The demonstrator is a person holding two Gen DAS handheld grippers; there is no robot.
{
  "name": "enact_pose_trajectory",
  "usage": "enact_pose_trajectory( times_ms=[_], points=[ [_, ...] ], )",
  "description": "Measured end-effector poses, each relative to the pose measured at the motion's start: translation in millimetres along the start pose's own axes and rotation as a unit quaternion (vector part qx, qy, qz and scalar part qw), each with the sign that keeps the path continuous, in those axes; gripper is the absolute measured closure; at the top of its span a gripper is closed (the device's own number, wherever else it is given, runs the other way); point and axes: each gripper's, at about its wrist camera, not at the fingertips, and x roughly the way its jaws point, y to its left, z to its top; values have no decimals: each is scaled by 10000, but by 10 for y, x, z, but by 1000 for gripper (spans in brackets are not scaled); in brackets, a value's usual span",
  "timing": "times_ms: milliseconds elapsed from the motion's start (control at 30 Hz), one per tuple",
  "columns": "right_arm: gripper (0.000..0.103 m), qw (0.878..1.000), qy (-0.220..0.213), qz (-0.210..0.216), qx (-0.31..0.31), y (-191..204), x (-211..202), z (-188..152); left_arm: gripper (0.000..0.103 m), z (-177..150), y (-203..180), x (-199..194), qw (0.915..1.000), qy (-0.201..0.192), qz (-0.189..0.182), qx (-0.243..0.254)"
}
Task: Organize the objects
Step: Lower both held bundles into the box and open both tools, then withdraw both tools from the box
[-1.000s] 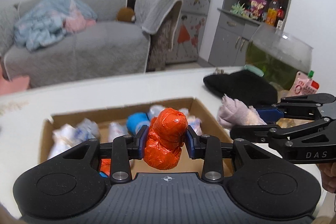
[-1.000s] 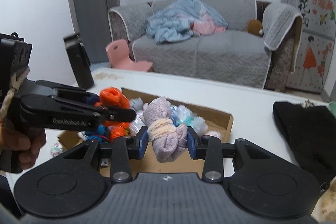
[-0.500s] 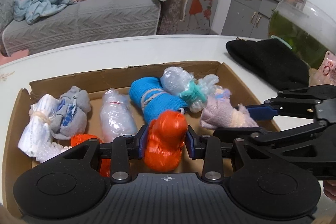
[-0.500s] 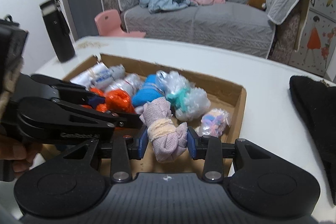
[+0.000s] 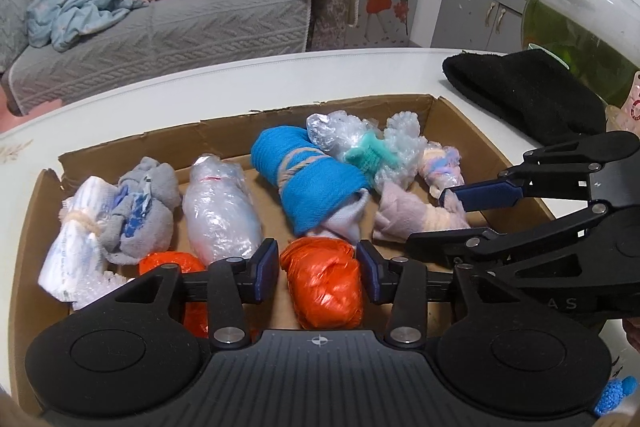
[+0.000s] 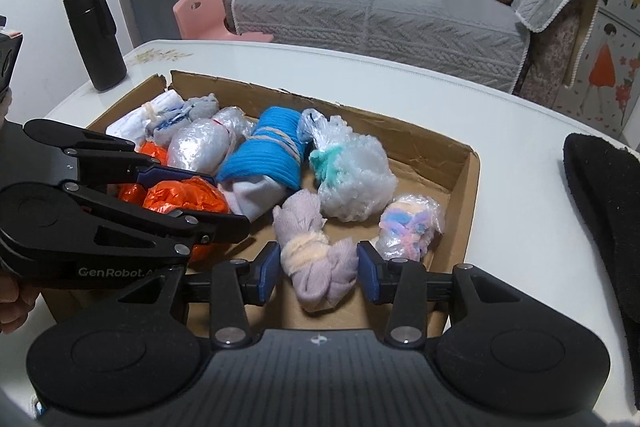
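The left gripper (image 5: 318,269) is sitting low inside the cardboard box (image 5: 360,105), its pads (image 5: 267,269) parted a little around the orange bundle (image 5: 324,283), which is resting on the box floor; there seems to be a slim gap on each side, though the fisheye makes this hard to judge. The right gripper (image 6: 318,265) is likewise standing released around the lilac bundle (image 6: 316,263), lying at the box's near edge. A blue roll (image 5: 308,179) and bubble-wrap bundles (image 5: 222,211) are lying behind them. A black cloth (image 6: 604,211) is resting on the white table (image 6: 508,211).
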Motion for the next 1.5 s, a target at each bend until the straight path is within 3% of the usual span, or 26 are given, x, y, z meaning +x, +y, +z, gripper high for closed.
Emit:
enact_pose_trajectory(
  times_ms=[267,600,1000,1233,1500],
  points=[
    [61,9999,-110,27,-56,42,-116,2,39,-77,43,-139,9999,-43,-78,105],
    [60,9995,-293,100,-40,129,-316,-37,35,-503,163,-476,9960,-411,-581,538],
    [59,9994,-147,222,-221,383,-301,-126,33,-643,269,-623,9968,-332,-411,604],
    [56,9996,-227,141,-135,352,-449,-185,31,-597,152,-803,9964,-495,-443,528],
    [48,9994,-310,104,-111,379,-652,-373,22,-693,53,-1060,9977,-550,-216,321]
  ],
)
